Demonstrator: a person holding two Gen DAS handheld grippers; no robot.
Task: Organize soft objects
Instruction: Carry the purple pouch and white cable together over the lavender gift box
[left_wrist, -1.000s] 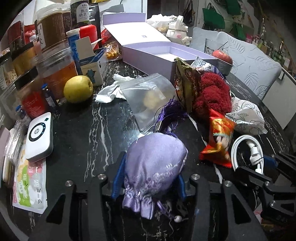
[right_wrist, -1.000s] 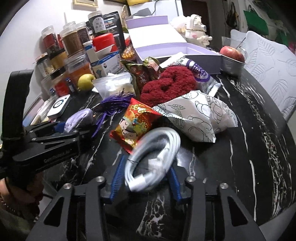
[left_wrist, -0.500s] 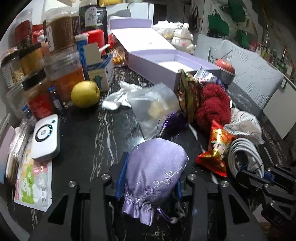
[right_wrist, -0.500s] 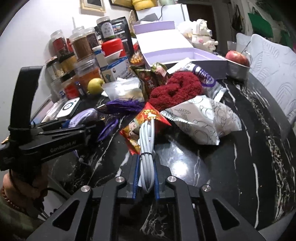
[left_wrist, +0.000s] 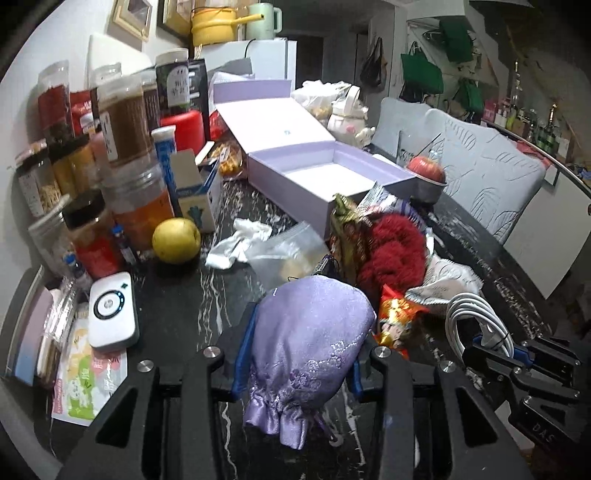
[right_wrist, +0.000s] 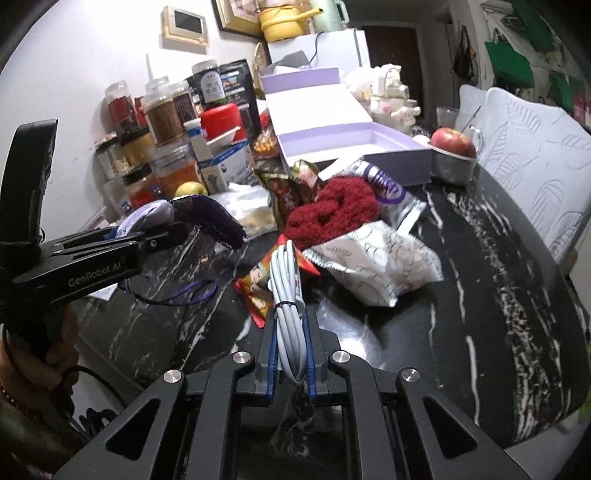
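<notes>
The left gripper (left_wrist: 297, 363) is clamped on a lilac satin drawstring pouch (left_wrist: 306, 347), its blue pads pressing the pouch's sides; the gathered neck hangs toward the camera. The right gripper (right_wrist: 291, 363) is squeezed together on a coiled white cable (right_wrist: 286, 295), the loops pinched flat between its pads. Both loads sit clear of the black marble table (right_wrist: 480, 295).

Beyond them lie a red foil snack packet (right_wrist: 258, 284), a fuzzy red scarf (right_wrist: 332, 214), a white patterned bag (right_wrist: 380, 258), a clear zip bag (left_wrist: 284, 251) and a yellow pear (left_wrist: 176, 240). Further back stands an open lilac box (left_wrist: 325, 184), probably where these items belong.

Risks, as I judge them: the pouch's purple tassel (right_wrist: 218, 221) and cord trail low and could snag on the clutter; the slippery satin may slide out; the cable loops could spring loose.

Readable writing: "GenRobot.AI" on the left gripper's side, seen from the right camera. Jar labels are too small to read.
</notes>
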